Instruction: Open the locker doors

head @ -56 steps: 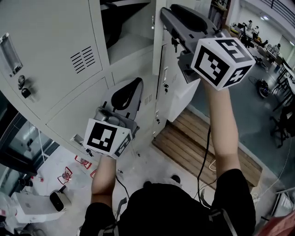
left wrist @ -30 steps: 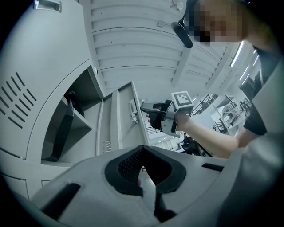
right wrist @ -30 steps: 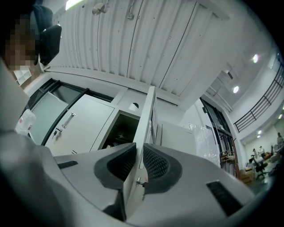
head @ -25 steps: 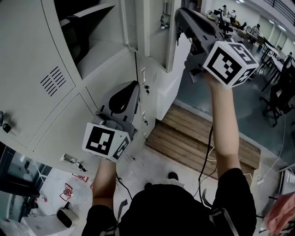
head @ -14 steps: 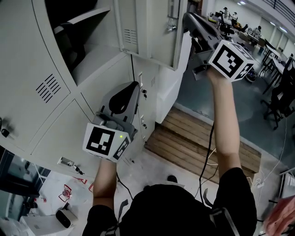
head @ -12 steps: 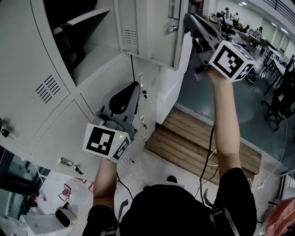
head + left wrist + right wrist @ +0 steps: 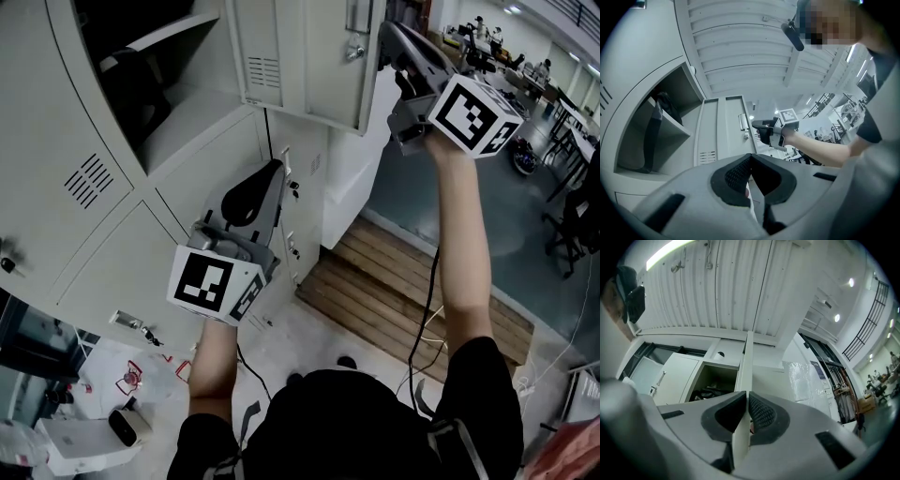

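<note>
Closing right gripper (image 7: 386, 33) jaws on the open locker door (image 7: 300, 56) edge (left gripper (image 7: 277, 169) pinched shut, nothing held).

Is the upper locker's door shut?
No, the door stands swung outward, leaving the compartment open with a dark bag visible inside.

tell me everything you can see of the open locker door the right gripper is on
The locker door is pale grey painted metal, swung out from the locker bank. Its face carries vent slots, and a handle plate and lock near the free edge. The right gripper has that thin edge between its closing jaws, pads against both sides.
</note>
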Motion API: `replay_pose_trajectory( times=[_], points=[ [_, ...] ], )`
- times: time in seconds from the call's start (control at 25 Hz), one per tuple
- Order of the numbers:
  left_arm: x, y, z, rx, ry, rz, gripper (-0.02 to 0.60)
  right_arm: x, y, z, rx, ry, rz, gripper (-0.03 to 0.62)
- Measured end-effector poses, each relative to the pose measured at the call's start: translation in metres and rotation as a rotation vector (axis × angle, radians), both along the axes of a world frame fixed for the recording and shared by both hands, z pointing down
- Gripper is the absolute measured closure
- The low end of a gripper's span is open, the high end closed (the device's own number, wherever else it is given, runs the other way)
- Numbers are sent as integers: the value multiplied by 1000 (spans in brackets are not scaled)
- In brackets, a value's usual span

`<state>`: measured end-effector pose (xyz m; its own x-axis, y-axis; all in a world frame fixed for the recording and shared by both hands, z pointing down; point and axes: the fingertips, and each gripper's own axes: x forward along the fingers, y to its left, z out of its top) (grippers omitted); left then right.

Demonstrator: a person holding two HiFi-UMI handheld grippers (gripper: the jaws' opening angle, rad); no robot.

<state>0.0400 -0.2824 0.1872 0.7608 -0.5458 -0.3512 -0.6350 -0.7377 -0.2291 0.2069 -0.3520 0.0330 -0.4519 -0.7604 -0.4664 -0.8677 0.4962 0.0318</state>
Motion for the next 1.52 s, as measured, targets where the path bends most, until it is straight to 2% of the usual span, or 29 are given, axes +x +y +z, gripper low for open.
replay_pose_trajectory(
  times=[0.76, 1.28, 1.52],
  points=[
    [21, 4, -2, 4, -36, -132, 566, 29, -29, 1, -17, -65, -114, 572],
    [48, 1, 3, -9, -62, -189, 566, 43, -34, 22, -38, -57, -198, 572],
    [68, -6, 6, -19, -52, -206, 566, 43, -23, 39, -43, -12, -252, 572]
  ],
)
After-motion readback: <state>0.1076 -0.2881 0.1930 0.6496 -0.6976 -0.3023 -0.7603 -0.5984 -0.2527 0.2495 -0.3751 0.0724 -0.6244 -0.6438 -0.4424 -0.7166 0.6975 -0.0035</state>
